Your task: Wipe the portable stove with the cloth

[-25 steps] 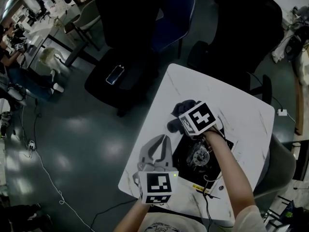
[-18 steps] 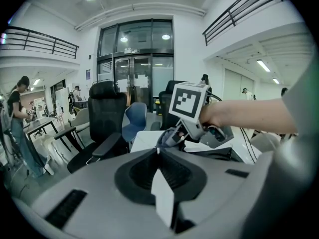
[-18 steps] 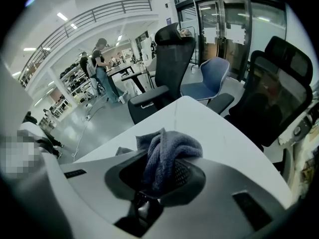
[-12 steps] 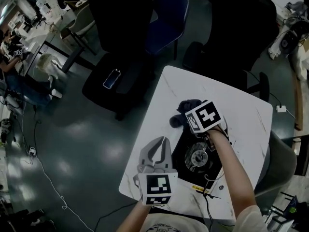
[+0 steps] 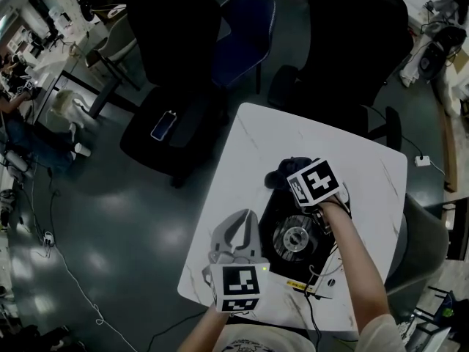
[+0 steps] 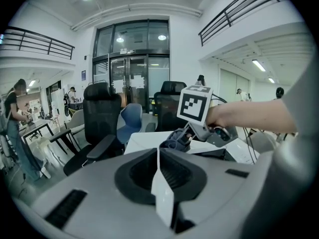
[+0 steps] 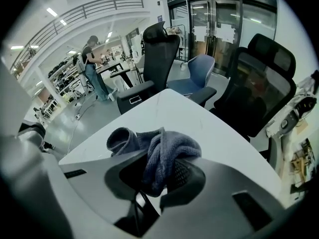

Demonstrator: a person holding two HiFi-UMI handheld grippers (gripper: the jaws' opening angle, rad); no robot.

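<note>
Dark blue-grey terry, bunched into a thick wad – that is the cloth, and my right gripper has its jaws clamped on it, a fold hanging down between them. Against a second ago this gripper sits a little further right along the stove's far edge, and the burner now shows as a whole bright ring where it looked dimmer and partly crowded by my hand. The left gripper has not moved: it rests on the near left part of the white marbled surface, just beside the stove, jaws pressed together with nothing between them.

The stove is a flat black slab with the round metal burner near its middle and a yellow strip along its near edge – that edge faces me. Its sides run about parallel to the edges of the surface, which lies skewed in the head view; I cannot tell which of its sides is the longer.

The cloth lies at the stove's far left corner, touching the surface there. From the right gripper view its length runs out of the jaws and off to the left, ending in a rolled loop on the bare white top.
</note>
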